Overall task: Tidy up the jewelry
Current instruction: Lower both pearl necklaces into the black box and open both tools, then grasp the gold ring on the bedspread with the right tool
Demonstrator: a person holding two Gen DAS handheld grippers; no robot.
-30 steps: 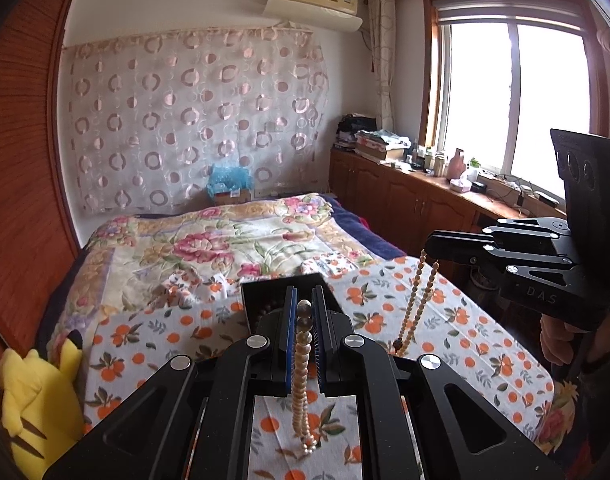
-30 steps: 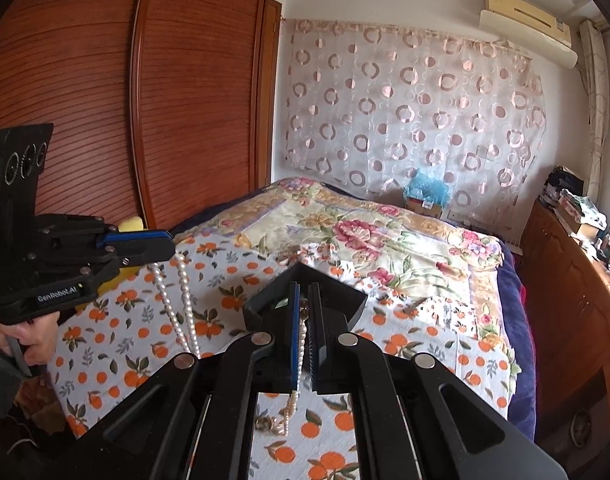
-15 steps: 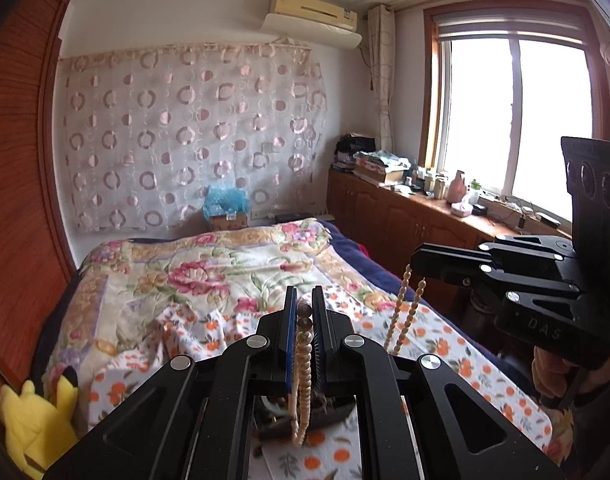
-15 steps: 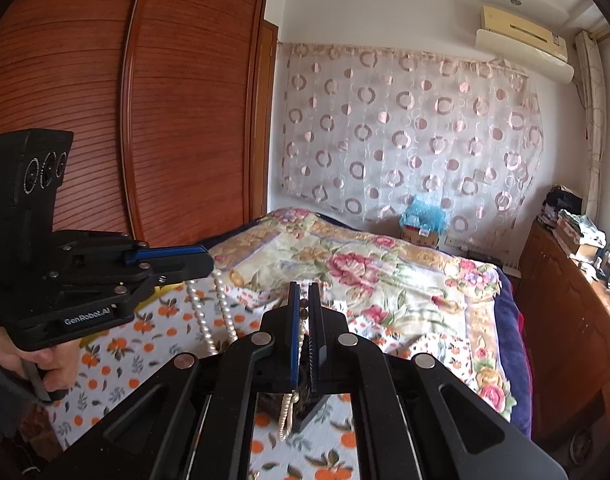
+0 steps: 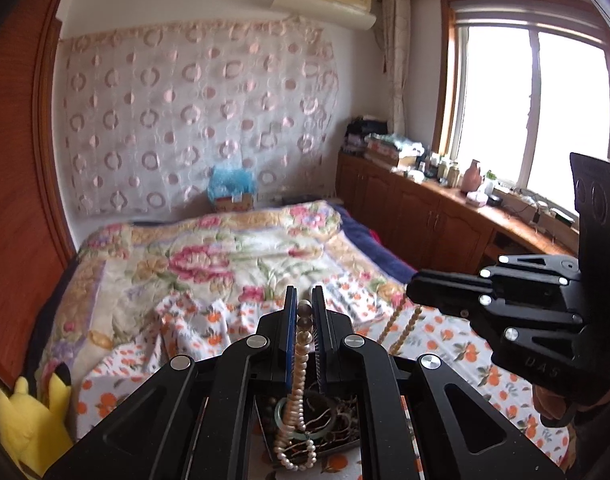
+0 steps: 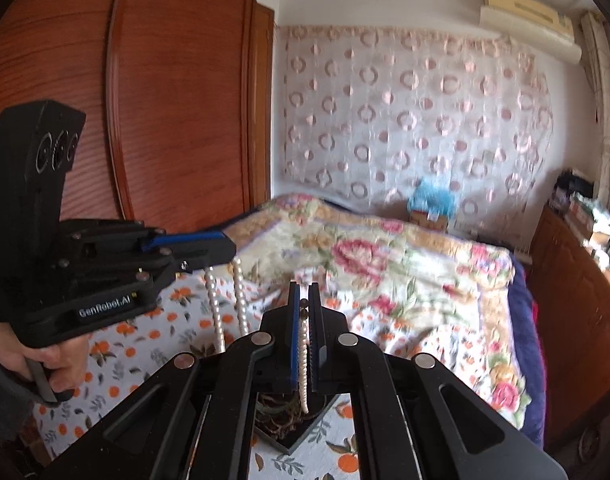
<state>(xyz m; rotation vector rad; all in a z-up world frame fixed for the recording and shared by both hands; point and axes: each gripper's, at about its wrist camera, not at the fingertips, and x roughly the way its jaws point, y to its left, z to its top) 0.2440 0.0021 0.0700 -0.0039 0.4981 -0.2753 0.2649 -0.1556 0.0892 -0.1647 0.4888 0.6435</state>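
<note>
My left gripper (image 5: 303, 300) is shut on a white pearl necklace (image 5: 299, 364). Its loop hangs down into an open black jewelry box (image 5: 345, 446) that holds a green bangle (image 5: 283, 412) and tangled pieces. From the right wrist view the left gripper (image 6: 225, 250) shows at the left, two pearl strands (image 6: 215, 304) dangling from it. My right gripper (image 6: 303, 294) is shut on a thin beaded strand (image 6: 303, 360) that drops toward the same box (image 6: 301, 436). In the left wrist view the right gripper (image 5: 415, 286) sits at the right with tan beads (image 5: 409, 320) hanging below.
The box rests on an orange-print cloth (image 5: 457, 340) spread over a bed with a floral quilt (image 5: 209, 256). A yellow plush toy (image 5: 29, 420) lies at the near left. A wooden wardrobe (image 6: 165, 120) stands left, low cabinets (image 5: 425, 216) under the window right. A hand (image 6: 45, 360) grips each handle.
Both grippers have moved forward over the bed with their strands. The black box, earlier ahead of the fingertips, now lies beneath them, with the strands hanging into it.
</note>
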